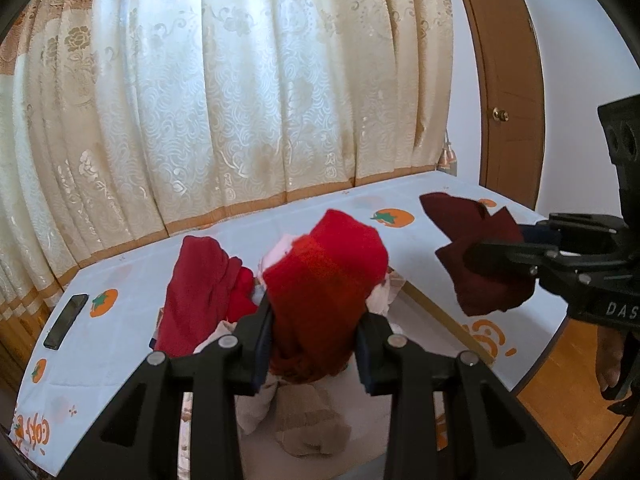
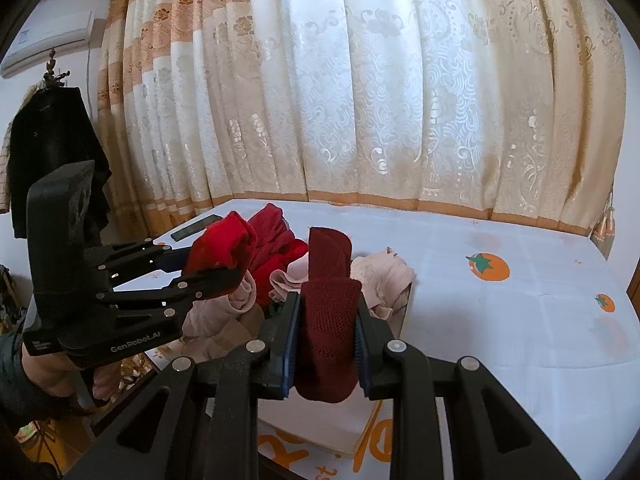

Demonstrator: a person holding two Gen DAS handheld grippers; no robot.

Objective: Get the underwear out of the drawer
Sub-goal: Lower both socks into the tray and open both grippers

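Note:
My left gripper (image 1: pixel 316 316) is shut on a bright red piece of underwear (image 1: pixel 332 256), held up above a heap of clothes (image 1: pixel 208 288). To its right, my right gripper (image 1: pixel 500 246) is shut on a dark maroon knit piece (image 1: pixel 468 216), also lifted off the surface. In the right wrist view the maroon piece (image 2: pixel 328 340) is pinched between the pads of the right gripper (image 2: pixel 328 304). The left gripper (image 2: pixel 216 264) holds the red piece (image 2: pixel 224 240) at the left. Below lies the heap of red, pink and beige garments (image 2: pixel 280 248) in the open drawer (image 2: pixel 366 432).
A white cloth with orange fruit prints (image 2: pixel 520 300) covers the flat surface behind the heap. A dark phone (image 1: pixel 66 320) lies at its left end. A patterned curtain (image 1: pixel 240 100) hangs behind, a brown door (image 1: pixel 508 112) stands at the right, and a black coat (image 2: pixel 52 152) hangs at the left.

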